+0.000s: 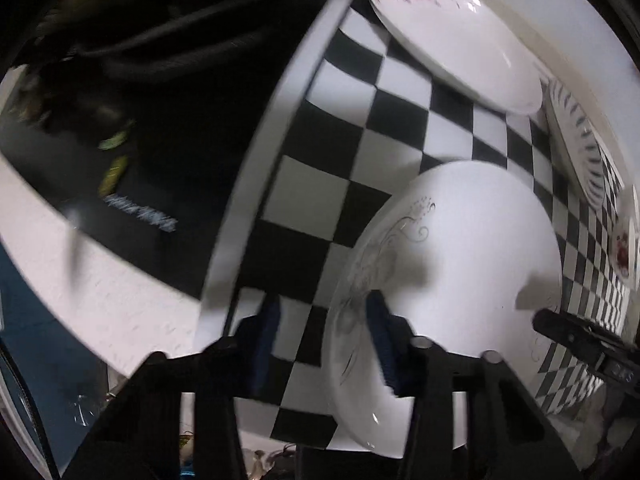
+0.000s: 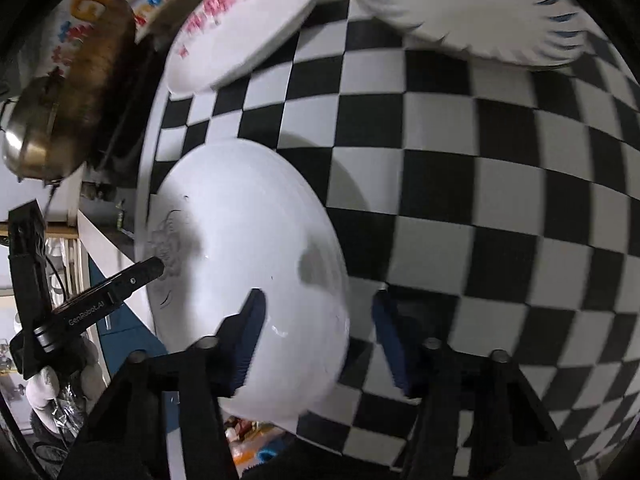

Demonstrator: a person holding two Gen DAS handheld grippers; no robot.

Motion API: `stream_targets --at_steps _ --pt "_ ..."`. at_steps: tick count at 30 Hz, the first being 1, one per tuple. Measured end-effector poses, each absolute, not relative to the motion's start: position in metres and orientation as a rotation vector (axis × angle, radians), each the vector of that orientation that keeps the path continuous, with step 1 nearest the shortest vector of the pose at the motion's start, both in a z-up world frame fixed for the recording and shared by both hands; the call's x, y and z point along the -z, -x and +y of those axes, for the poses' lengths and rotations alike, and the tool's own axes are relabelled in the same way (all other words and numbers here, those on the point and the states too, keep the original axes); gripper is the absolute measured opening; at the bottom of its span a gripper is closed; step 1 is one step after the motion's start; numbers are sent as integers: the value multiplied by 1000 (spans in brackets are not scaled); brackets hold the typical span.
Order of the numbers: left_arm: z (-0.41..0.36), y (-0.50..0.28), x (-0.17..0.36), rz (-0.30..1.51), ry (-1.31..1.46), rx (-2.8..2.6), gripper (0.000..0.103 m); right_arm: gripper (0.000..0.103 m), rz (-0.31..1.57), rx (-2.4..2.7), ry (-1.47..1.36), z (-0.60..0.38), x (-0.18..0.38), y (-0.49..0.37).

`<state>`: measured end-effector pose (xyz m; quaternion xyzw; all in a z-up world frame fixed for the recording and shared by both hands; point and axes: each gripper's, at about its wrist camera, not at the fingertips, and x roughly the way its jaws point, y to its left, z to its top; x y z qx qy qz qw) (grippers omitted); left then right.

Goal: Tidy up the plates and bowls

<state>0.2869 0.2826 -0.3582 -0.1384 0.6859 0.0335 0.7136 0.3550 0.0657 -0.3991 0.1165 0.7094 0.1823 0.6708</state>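
A white plate with a grey swirl pattern (image 1: 460, 264) lies on the black-and-white checkered table (image 1: 344, 152). My left gripper (image 1: 324, 344) is open and straddles the plate's near-left rim, right finger over the plate. The same plate shows in the right wrist view (image 2: 248, 240). My right gripper (image 2: 320, 340) is open astride its right rim, left finger over the plate. The other gripper's finger tip shows at the plate's far side in each view. A plate with red flowers (image 1: 452, 36) and a plate with a blue-streaked rim (image 1: 580, 144) lie beyond.
The table's white edge (image 1: 256, 184) runs close on the left, with dark floor beyond. In the right wrist view the red-flower plate (image 2: 248, 28) and blue-rimmed plate (image 2: 480, 8) lie at the far side. A brass bowl (image 2: 44, 136) sits off the table's left edge.
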Motion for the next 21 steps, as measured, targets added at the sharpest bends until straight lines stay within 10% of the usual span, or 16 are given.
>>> stream_targets --at_steps 9,21 --pt "267 -282 350 1520 277 -28 26 22 1621 -375 -220 79 413 -359" --pt "221 -272 319 1511 259 -42 26 21 1617 -420 -232 59 398 -347"
